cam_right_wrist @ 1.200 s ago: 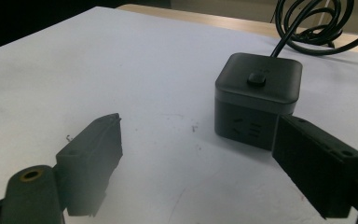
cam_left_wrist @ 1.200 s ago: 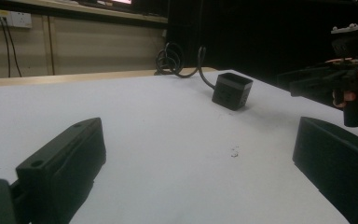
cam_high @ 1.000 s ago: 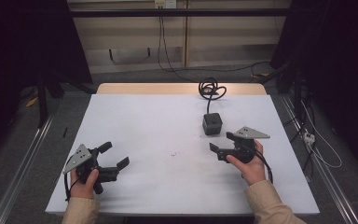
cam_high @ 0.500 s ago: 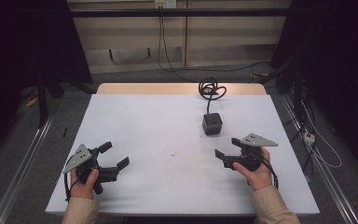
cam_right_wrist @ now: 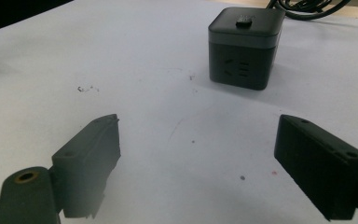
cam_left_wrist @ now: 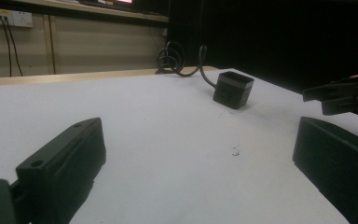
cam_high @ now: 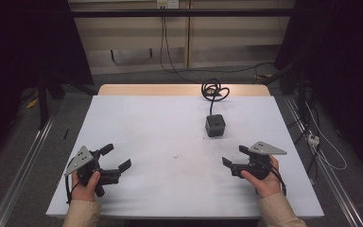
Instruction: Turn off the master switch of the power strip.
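No brand or writing can be read on anything here; the cube [cam_high: 215, 125] shows only socket slots on its side face and a small button on top in the right gripper view.

The cube sits on the white desk [cam_high: 160, 123] right of centre, towards the far half, its black cable [cam_high: 214, 90] coiling back to the far edge. A small speck [cam_high: 175, 154] marks the desk near the middle. The rest of the surface is bare, with wide open room between the two hands and across the whole left half.

The left hand-held gripper [cam_high: 115, 158] rests near the front left corner, jaws spread wide with nothing between them. The right hand-held gripper [cam_high: 233, 156] is near the front right, close to the right edge, jaws likewise wide apart and empty, pointing towards the centre; the cube lies well apart from it, farther up the desk.

Compared with a second ago, the right hand-held gripper has drawn back towards the front edge, away from the cube. The left one has not moved.
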`<state>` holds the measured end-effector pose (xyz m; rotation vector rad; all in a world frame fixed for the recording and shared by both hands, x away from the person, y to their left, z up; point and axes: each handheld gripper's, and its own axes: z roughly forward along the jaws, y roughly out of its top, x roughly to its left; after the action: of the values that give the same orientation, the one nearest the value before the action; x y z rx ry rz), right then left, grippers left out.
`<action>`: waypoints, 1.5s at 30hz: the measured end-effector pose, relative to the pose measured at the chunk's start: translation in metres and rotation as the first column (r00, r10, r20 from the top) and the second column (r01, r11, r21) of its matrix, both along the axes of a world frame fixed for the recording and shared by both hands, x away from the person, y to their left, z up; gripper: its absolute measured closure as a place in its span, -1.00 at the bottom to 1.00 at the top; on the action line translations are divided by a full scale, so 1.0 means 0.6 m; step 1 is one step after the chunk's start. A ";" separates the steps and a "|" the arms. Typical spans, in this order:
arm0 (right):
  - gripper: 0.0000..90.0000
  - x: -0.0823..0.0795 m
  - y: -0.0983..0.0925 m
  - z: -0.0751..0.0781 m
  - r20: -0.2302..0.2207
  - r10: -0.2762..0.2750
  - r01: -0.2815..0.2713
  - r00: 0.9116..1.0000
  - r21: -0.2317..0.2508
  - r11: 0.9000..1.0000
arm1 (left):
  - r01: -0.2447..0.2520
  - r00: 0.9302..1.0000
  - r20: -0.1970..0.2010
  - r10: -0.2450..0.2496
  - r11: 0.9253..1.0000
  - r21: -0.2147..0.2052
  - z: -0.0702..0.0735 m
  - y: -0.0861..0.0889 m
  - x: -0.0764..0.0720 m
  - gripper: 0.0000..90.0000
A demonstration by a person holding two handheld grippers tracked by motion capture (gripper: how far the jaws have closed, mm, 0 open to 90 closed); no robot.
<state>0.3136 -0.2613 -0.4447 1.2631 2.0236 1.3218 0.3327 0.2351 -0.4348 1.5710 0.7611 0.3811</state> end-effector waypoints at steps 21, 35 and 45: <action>-0.69 -0.030 -0.010 -0.006 -0.002 0.008 -0.009 1.000 -0.016 1.000 | 0.000 1.000 -0.004 0.000 1.000 0.003 -0.001 0.000 0.000 -0.95; -0.69 -0.045 -0.020 -0.008 0.003 0.010 -0.010 1.000 -0.029 1.000 | 0.002 1.000 -0.005 -0.002 1.000 0.006 -0.002 0.000 0.000 -0.95; -0.69 -0.052 -0.026 -0.010 0.001 0.007 -0.007 1.000 -0.032 0.999 | 0.005 1.000 -0.005 -0.005 1.000 0.010 -0.002 0.000 0.000 -0.95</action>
<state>0.2823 -0.2769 -0.4506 1.2423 2.0425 1.2884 0.3326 0.2349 -0.4360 1.5834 0.7604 0.3782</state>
